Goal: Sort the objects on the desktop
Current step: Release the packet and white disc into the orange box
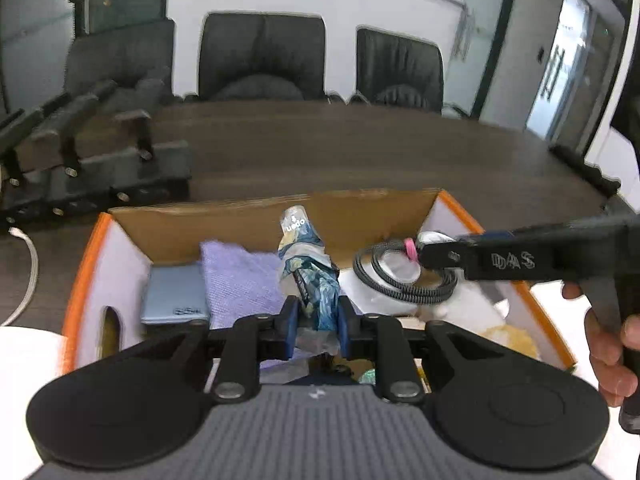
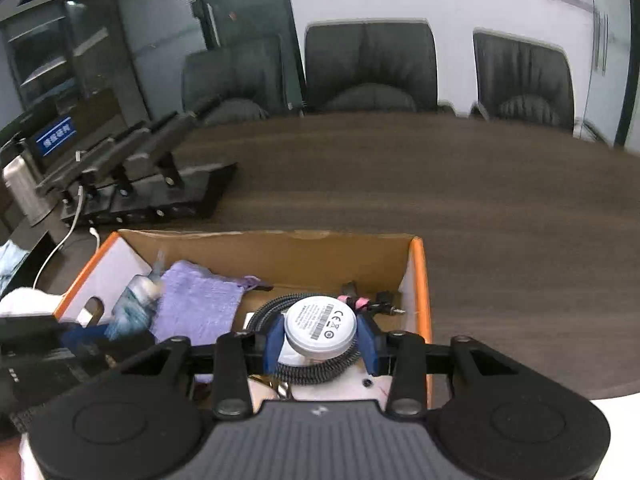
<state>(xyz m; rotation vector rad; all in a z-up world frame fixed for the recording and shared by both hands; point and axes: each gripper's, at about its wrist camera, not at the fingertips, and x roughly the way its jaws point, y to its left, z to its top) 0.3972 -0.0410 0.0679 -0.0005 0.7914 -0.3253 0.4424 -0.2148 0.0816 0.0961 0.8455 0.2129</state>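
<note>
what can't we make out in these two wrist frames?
- Cardboard box near side and floor: hidden in both views by the gripper bodies.
- Wrapped blue packet in the left tongs: print is only partly readable, and in the right wrist view it is motion-blurred.
- White round puck in the right tongs: label text too small.
- Yellowish item: cut off behind the left gripper, identity unclear.
</note>
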